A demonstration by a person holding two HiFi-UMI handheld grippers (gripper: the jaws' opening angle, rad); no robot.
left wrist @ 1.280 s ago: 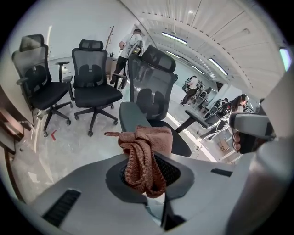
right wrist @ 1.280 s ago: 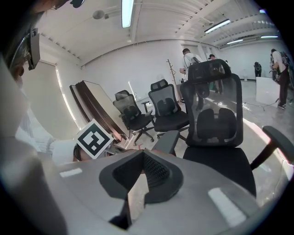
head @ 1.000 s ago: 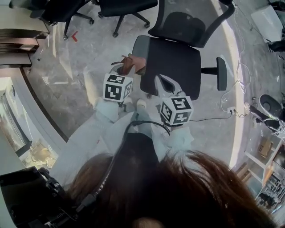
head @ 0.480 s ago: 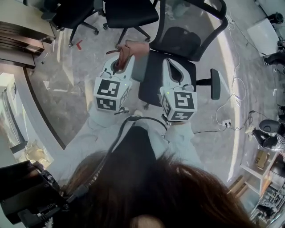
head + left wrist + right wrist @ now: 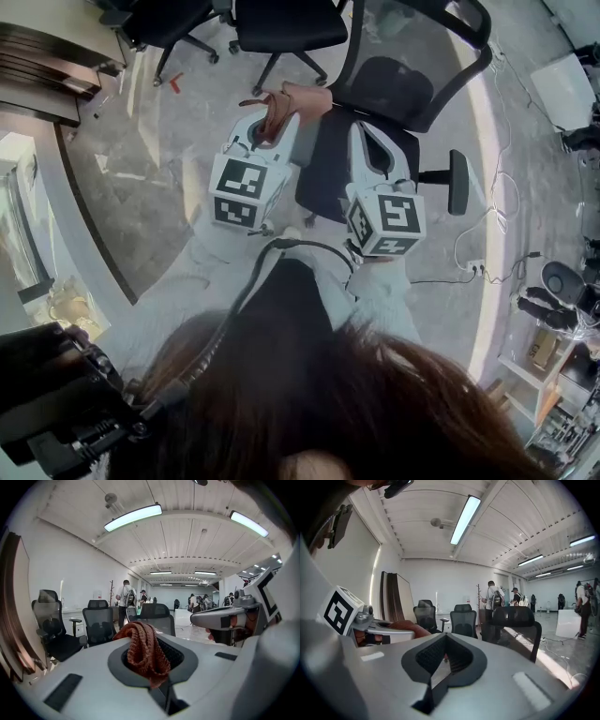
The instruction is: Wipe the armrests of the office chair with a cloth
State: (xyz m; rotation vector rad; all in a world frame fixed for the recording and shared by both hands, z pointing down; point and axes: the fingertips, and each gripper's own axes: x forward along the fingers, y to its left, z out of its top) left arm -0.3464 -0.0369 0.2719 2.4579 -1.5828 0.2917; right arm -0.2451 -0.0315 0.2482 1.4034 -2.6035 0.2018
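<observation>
Left gripper [image 5: 267,122] gripped the cloth [image 5: 143,648] above the chair [image 5: 394,84] — wiping not begun; right gripper [image 5: 370,136] closed, seemingly empty; an armrest [image 5: 457,183] needed reaching next

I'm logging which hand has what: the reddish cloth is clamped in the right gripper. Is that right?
Not quite. The cloth is clamped in the left gripper, not the right. The left gripper view shows it bunched between those jaws. In the right gripper view, the right gripper has nothing between its jaws.
</observation>
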